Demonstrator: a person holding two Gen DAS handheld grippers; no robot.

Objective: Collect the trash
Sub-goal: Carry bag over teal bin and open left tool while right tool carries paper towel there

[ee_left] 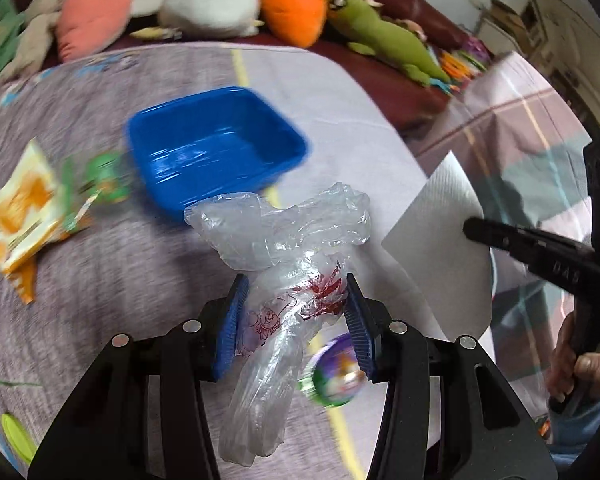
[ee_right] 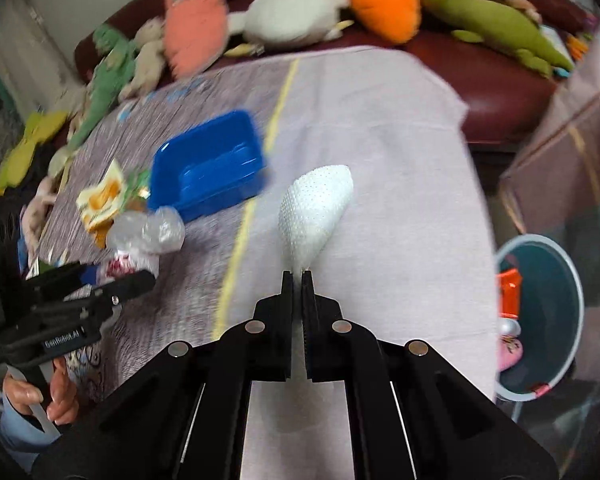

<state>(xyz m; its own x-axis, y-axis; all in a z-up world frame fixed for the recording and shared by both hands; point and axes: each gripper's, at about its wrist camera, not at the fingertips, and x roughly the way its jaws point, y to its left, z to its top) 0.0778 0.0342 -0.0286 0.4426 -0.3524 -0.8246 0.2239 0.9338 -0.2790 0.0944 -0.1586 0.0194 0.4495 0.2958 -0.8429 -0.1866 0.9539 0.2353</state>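
The left gripper has its two blue pads pressed on a crumpled clear plastic bag. The bag has red cartoon drawings and some red marks on it, but they are too wrinkled to read. The top of the bag puffs out just in front of the blue tub.

The right gripper is squeezed almost all the way closed. It pinches the thin end of a white paper towel with little bumps on it. The towel sticks up to the right of the blue tub, held above the counter. White letters on the side of the left gripper, as seen from the right wrist camera, read "GenRobot.AI".

A yellow snack wrapper lies on the counter to the left of the blue tub. Its writing is too blurry to read. A green wrapper sits between the yellow one and the tub. A round purple and green thing lies on the counter, on the near side of the tub, under the left gripper.

A trash bin with a teal inside stands far to the right of the tub, down past the counter edge. Something orange and something pink lie in it.

Behind the tub, on a dark red couch, sit stuffed toys: a pink one, a white one, an orange carrot and a green lizard.
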